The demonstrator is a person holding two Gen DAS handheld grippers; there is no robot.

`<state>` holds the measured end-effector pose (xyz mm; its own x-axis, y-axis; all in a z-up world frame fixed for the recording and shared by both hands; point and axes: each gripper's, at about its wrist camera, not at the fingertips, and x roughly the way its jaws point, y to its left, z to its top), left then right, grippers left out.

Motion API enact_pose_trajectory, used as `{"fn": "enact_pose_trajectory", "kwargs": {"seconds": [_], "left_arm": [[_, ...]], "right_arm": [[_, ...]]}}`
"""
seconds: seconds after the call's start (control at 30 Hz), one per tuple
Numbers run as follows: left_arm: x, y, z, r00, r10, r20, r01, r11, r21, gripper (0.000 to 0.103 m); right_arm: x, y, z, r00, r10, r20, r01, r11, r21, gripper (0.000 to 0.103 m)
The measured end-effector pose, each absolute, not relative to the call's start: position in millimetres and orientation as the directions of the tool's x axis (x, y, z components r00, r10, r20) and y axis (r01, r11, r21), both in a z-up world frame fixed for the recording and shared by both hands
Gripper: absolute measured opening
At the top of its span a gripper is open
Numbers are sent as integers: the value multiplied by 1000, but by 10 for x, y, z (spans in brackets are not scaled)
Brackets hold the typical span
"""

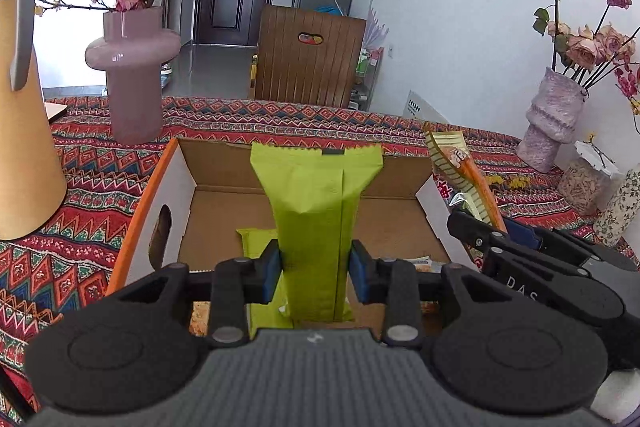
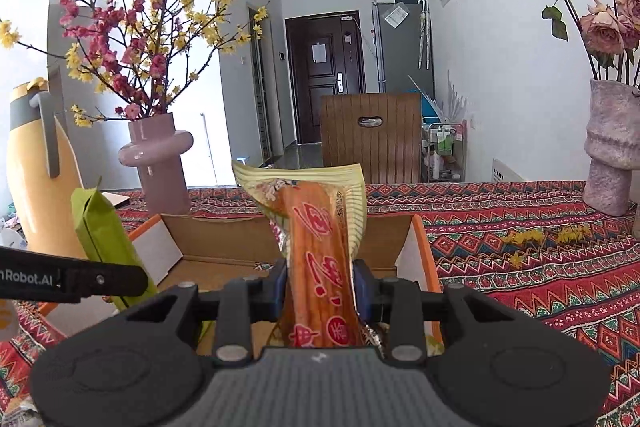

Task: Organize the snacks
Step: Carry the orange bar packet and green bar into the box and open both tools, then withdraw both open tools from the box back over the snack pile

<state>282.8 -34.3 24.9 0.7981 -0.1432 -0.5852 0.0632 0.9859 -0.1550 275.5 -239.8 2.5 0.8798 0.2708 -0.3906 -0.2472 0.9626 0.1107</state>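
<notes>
grippers: two (each one packet (image 1: 316, 211))

Two black tongs (image 1: 316, 273), each clamped on one snack: a lime-green foil packet (image 1: 316, 203) and an orange-and-yellow wrapped stick (image 2: 320, 267). One open orange-edged cardboard box (image 1: 136, 211) holds perhaps a second green packet (image 1: 256, 243). Two pink flower vases (image 1: 134, 67), one tall yellow jug (image 1: 20, 147), one wooden chair (image 1: 308, 59)

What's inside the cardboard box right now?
In the box, one green packet lies on the floor, with another wrapper's edge near the front. The held green packet and left claw hide the middle and front.
</notes>
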Motion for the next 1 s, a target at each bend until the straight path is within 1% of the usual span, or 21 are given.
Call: {"fn": "enact_pose_trajectory", "kwargs": {"seconds": [0.33,0.37,0.4,0.47,0.5,0.53,0.6,0.63,0.67,0.7,0.73,0.77,0.8,0.9,1.0], "left_arm": [[2930,-298,54,766,-156,-623,59,983,-173,35],[2932,-301,44,765,-154,-625,58,983,-172,35],[2932,-305,40,766,-149,-625,53,984,-170,37],[2919,-304,40,772,-146,-618,51,984,-170,47],[2913,-307,42,777,-140,-614,45,985,-167,56],[2896,-304,54,787,-132,-603,39,986,-165,68],[2863,-286,80,804,-124,-582,31,985,-168,81],[2850,-277,95,810,-124,-573,29,985,-172,86],[2836,-268,107,817,-123,-564,27,984,-175,89],[2822,-258,117,822,-120,-556,23,984,-177,96],[2809,-247,125,828,-111,-550,14,984,-178,103],[2797,-236,132,834,-103,-542,6,984,-178,103],[2790,-223,140,837,-102,-537,4,984,-179,103],[2785,-195,153,838,-92,-537,-9,983,-183,103],[2773,-184,173,842,-87,-533,-15,983,-183,103]], "right_arm": [[2808,-2372,-88,867,266,-420,-245,964,104,33],[2809,-2374,-90,868,266,-420,-244,964,105,35],[2807,-2383,-92,868,265,-420,-243,964,107,38],[2807,-2387,-103,868,261,-423,-238,965,108,47],[2811,-2390,-106,867,260,-424,-235,966,110,52],[2817,-2393,-107,868,258,-425,-231,966,114,54],[2812,-2403,-107,867,261,-425,-230,965,122,58],[2801,-2407,-104,868,260,-424,-229,965,124,61],[2791,-2408,-103,869,259,-422,-227,966,124,71],[2784,-2405,-101,871,255,-419,-224,967,123,83],[2775,-2407,-101,874,253,-415,-222,967,122,88],[2763,-2415,-98,876,253,-410,-222,967,123,94],[2755,-2418,-93,878,253,-406,-221,967,125,96],[2734,-2436,-71,883,253,-396,-218,967,132,100],[2705,-2465,-41,887,258,-383,-221,965,139,102]]}}
